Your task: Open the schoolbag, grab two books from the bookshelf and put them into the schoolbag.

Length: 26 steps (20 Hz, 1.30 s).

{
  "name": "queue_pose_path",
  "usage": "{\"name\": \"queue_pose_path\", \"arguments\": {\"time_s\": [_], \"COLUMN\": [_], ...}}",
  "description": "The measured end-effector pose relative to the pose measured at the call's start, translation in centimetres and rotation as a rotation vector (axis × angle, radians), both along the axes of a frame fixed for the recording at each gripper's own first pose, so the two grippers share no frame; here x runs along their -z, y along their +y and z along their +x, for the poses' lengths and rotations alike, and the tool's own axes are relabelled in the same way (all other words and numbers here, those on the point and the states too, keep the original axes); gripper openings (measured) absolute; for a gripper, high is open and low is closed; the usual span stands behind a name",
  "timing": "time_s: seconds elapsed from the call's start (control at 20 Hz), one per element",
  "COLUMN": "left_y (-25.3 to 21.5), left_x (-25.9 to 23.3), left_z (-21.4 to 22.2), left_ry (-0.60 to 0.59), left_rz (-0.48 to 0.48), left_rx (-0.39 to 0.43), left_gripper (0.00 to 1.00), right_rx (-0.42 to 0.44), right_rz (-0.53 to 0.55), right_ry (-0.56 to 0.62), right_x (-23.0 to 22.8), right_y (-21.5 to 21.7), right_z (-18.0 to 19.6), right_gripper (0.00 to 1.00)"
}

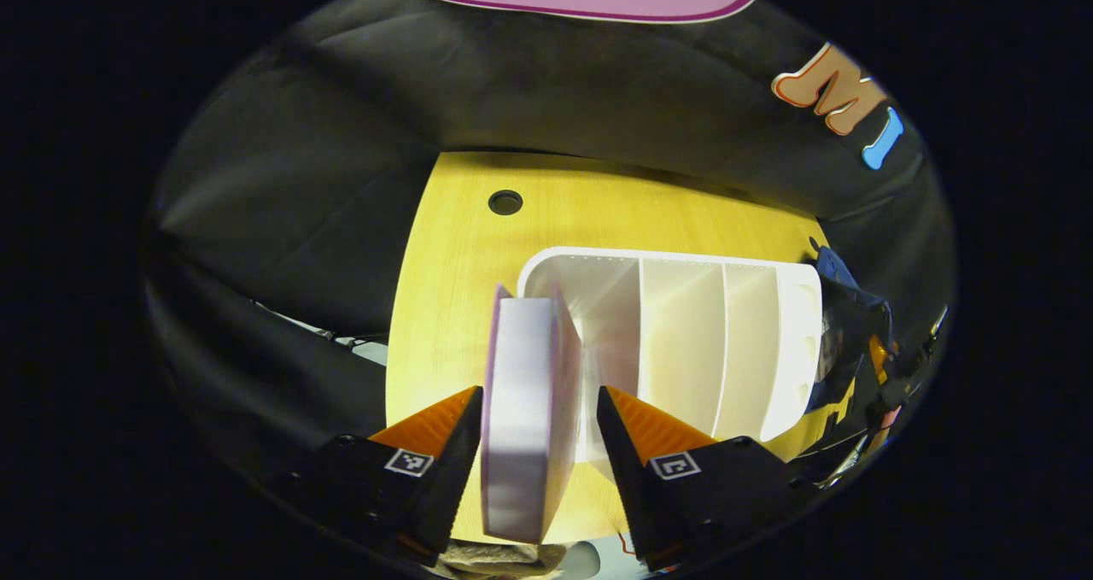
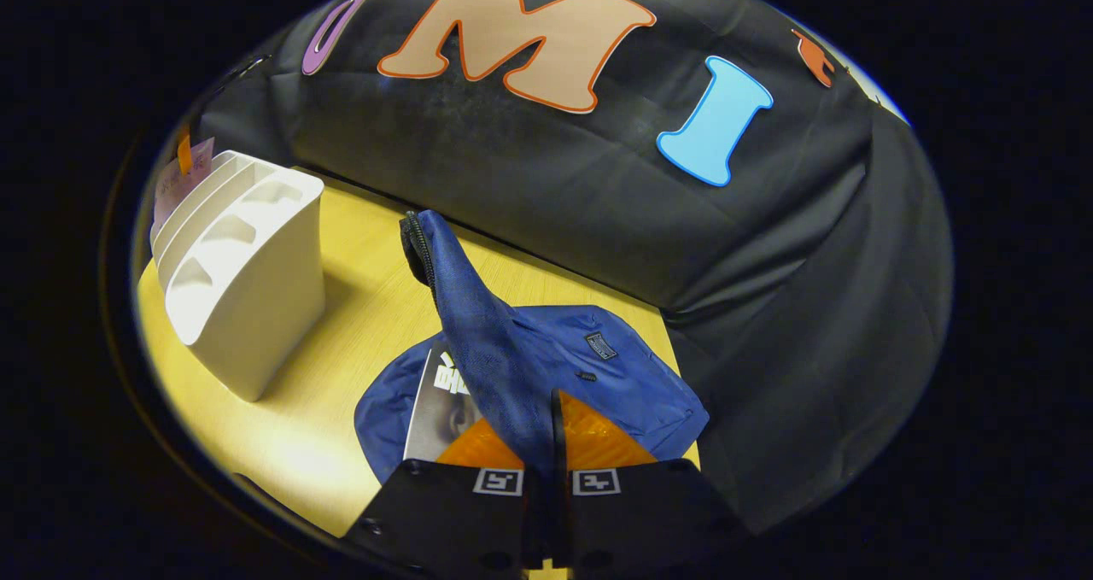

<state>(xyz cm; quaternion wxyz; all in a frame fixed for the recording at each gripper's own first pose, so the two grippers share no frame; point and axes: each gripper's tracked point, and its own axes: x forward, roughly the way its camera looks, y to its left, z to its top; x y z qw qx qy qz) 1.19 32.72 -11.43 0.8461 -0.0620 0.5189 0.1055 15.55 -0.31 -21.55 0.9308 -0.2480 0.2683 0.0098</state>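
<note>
A purple-covered book [image 1: 525, 409] with white page edges hangs between the fingers of my left gripper [image 1: 538, 392], which is shut on it, just left of the white bookshelf [image 1: 683, 332]. The shelf's compartments look bare. My right gripper [image 2: 553, 401] is shut on the blue schoolbag's flap [image 2: 465, 307] and holds it raised. The schoolbag [image 2: 615, 375] lies open on the table, and a book with a black-and-white cover [image 2: 435, 401] sits inside it. The white bookshelf [image 2: 248, 307] stands left of the bag, with the purple book [image 2: 181, 180] peeking above its far end.
The yellow wooden table [image 1: 452, 247] has a round cable hole [image 1: 505, 202] near its back edge. Black cloth walls close in behind and beside the table. A dark blue part of the schoolbag [image 1: 841, 307] shows past the shelf's right end.
</note>
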Motion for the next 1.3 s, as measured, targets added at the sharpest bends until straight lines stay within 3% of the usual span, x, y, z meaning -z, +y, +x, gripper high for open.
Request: {"name": "queue_pose_path", "arguments": {"time_s": [0.1, 0.2, 0.25, 0.3, 0.35, 0.5, 0.55, 0.75, 1.05, 1.3], "left_y": [-0.8, -1.3, -1.4, -1.7, -2.0, -2.1, -1.9, -2.2, -1.8, -2.7], "left_x": [0.7, 1.6, 1.9, 2.2, 2.6, 3.7, 4.1, 4.3, 3.6, -0.1], "left_z": [0.2, 0.5, 0.6, 0.7, 0.9, 1.0, 0.8, -0.2, -1.0, -2.9], "left_ry": [0.044, 0.082, 0.091, 0.099, 0.106, 0.147, 0.173, 0.238, 0.222, 0.112], "left_rz": [-0.014, -0.029, -0.03, -0.038, -0.043, -0.038, -0.028, -0.023, -0.029, -0.032], "left_rx": [0.003, -0.002, -0.003, 0.001, 0.003, 0.006, -0.003, -0.021, -0.121, -0.192], "left_gripper": [0.67, 0.42, 0.42, 0.48, 0.42, 0.42, 0.48, 0.39, 0.38, 0.39], "right_rx": [-0.001, -0.001, 0.0, 0.001, 0.0, -0.004, -0.006, -0.012, -0.027, -0.044], "right_rz": [0.0, 0.002, 0.004, 0.005, 0.005, 0.003, 0.001, -0.001, -0.001, 0.001], "right_ry": [-0.001, -0.003, -0.002, -0.003, -0.004, -0.003, -0.003, 0.0, 0.004, 0.008], "right_x": [0.1, 0.0, -0.1, -0.1, 0.0, 0.0, 0.0, 0.1, 0.2, 0.5], "right_y": [-0.1, -0.2, -0.2, -0.2, -0.3, -0.2, -0.2, -0.1, -0.2, -0.2], "right_z": [0.0, -0.1, -0.2, -0.2, -0.2, -0.3, -0.3, -0.4, -0.5, -0.5], "right_gripper": [0.06, 0.07, 0.07, 0.07, 0.07, 0.06, 0.06, 0.06, 0.06, 0.06]}}
